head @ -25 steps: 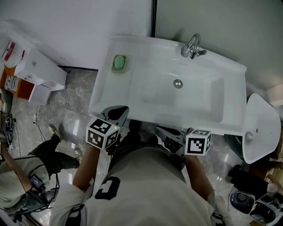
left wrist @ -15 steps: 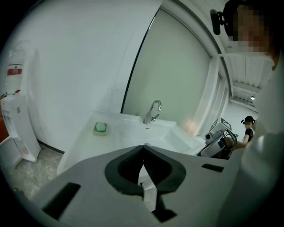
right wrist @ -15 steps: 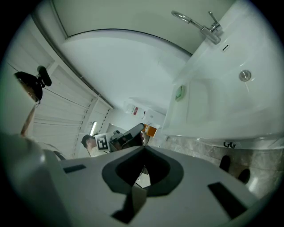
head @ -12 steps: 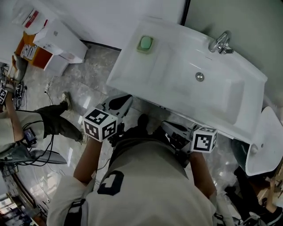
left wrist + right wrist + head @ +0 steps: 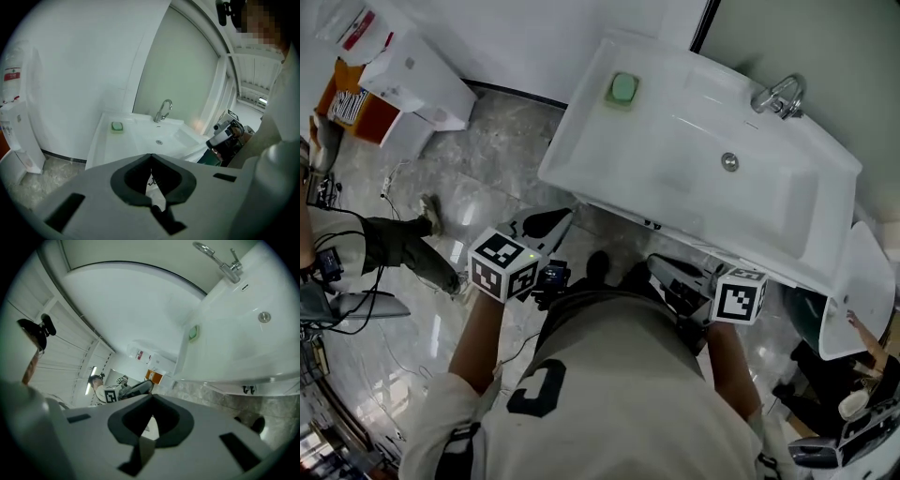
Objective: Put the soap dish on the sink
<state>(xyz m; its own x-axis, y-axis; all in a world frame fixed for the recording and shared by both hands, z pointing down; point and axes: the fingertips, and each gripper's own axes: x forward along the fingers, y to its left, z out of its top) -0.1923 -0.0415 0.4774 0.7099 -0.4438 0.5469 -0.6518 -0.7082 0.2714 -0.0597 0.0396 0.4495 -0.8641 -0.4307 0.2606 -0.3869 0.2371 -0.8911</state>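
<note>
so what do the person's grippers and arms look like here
Both are pale grey two-jaw tools with a dark lining around a rounded opening behind the tips. The left gripper and right gripper each carry a white cube printed with black square markers. The person wears a light short-sleeved shirt with dark print on it.

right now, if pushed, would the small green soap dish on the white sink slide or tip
The small green soap dish looks low and flat, so tipping seems unlikely. The white sink ledge looks glossy, so it would probably slide.
</note>
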